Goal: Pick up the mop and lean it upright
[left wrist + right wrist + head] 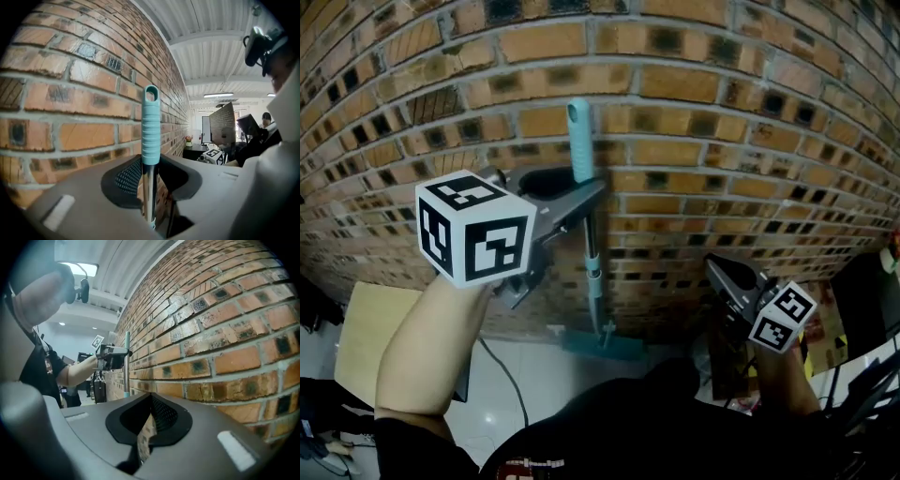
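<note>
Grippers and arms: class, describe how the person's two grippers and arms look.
The left gripper and right gripper are grey with black textured pads. Each carries a white cube printed with black square markers. The person wears a black short-sleeved top.

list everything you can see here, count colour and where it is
mop: one, teal grip and head, metal shaft, upright by the wall, head down at the floor
brick wall: one, red-brown, straight ahead
board: one, beige, low at left
cable: one, black, across the floor
floor: one, white tiles, below
left hand-held gripper: one, grey, shut on the mop shaft just under the teal grip
right hand-held gripper: one, grey, shut, empty, low at right
left forearm: one, bare, behind the left gripper
right forearm: one, bare, behind the right gripper
</note>
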Demonstrator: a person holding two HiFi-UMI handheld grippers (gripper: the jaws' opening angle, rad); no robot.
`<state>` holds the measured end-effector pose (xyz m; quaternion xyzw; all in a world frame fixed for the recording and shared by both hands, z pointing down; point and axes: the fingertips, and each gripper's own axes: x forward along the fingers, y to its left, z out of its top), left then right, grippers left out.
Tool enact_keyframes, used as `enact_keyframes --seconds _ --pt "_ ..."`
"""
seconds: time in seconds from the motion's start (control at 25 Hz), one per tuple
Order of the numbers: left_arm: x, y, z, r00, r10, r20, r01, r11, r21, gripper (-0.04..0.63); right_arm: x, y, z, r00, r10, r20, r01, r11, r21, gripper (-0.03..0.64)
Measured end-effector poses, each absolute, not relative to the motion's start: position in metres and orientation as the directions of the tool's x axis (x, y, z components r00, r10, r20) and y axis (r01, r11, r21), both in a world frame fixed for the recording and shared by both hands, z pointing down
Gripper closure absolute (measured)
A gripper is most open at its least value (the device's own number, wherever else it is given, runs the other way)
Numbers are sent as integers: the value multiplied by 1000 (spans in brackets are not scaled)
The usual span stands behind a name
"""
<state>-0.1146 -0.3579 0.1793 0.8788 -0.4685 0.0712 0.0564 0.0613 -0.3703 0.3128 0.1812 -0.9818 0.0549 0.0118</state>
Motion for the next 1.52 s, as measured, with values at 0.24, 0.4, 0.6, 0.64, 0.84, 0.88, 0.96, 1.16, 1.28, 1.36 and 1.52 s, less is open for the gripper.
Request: enact_keyframes --seconds 0.24,0.4,0.6,0.64,0.84,0.88,0.96,1.16,1.28,1.36,1.52 --pt "-111 -355 269 519 -816 256 -848 -528 36 485 54 -364 355 -945 -318 78 -326 938 -117 601" --pt "-107 -354 334 507 -807 301 -854 -517 55 485 50 -360 391 -949 -300 100 -312 938 -148 601" --pt "-103 -353 408 499 -799 335 -861 -501 88 485 47 -364 425 -943 -306 131 -326 929 -175 601" --pt "-103 -354 424 493 -799 344 -865 -494 92 485 47 -364 432 -942 -306 139 -328 928 -179 603" --pt "-100 -355 508 465 -783 412 -879 -465 108 485 47 -365 460 -936 -303 178 -338 915 -219 601" --pt "-99 -355 524 462 -777 428 -880 -462 111 485 47 -365 465 -935 -302 184 -339 913 -225 601" --pt "-98 -357 551 457 -766 453 -883 -454 124 485 48 -365 474 -933 -300 197 -343 909 -238 601" --pt "-95 -366 596 453 -736 503 -883 -449 139 485 50 -368 490 -929 -302 214 -353 896 -268 601" --pt "-94 -369 618 453 -715 533 -883 -445 153 485 51 -367 497 -927 -302 222 -358 889 -286 601" --pt "-94 -370 630 453 -701 551 -883 -439 167 483 52 -366 502 -926 -302 227 -361 885 -295 601" --pt "-90 -375 650 457 -682 571 -880 -439 180 483 55 -367 507 -923 -309 231 -371 875 -311 601"
